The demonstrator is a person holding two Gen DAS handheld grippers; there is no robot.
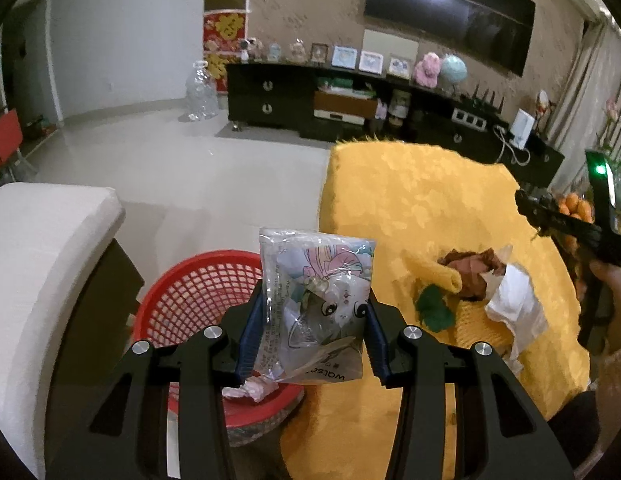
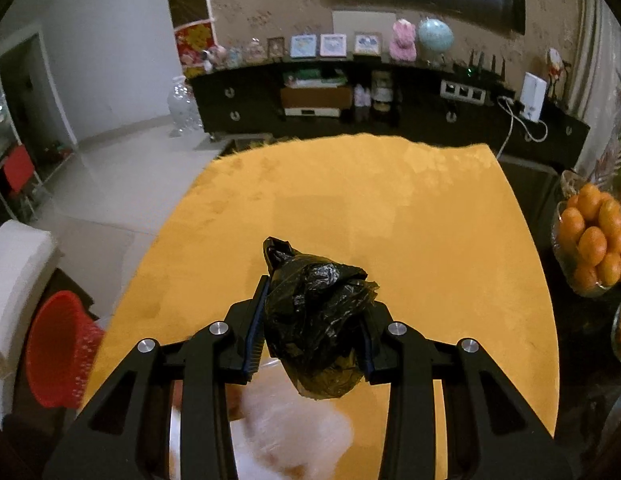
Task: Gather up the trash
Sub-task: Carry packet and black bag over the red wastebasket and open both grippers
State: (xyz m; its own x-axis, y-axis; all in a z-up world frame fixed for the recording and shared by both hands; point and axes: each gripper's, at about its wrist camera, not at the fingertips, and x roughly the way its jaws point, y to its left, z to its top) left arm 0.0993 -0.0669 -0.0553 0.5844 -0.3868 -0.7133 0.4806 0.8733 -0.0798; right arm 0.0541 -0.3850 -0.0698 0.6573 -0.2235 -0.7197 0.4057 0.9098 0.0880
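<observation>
Trash | left tongs (image 1: 310, 316) pinch glossy printed wrapper (image 1: 316, 304) | right tongs (image 2: 314, 320) pinch crinkled black plastic bag (image 2: 318, 316), possibly knotted

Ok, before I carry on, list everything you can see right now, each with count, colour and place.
plastic packet: one, clear with cartoon print, between the left gripper's pads, above the basket
black bag: one, crumpled, between the right gripper's pads, over the table
basket: one, red mesh, on the floor by the table's left edge, a pale wrapper inside
yellow cloth: one, covering the table
leftover trash: one pile, brown and white paper with a green scrap, on the cloth
oranges: a heap, in a clear bowl at the far right
white chair: one, left of the basket
left gripper: black, blue pads, shut on the packet
right gripper: black, shut on the bag
</observation>
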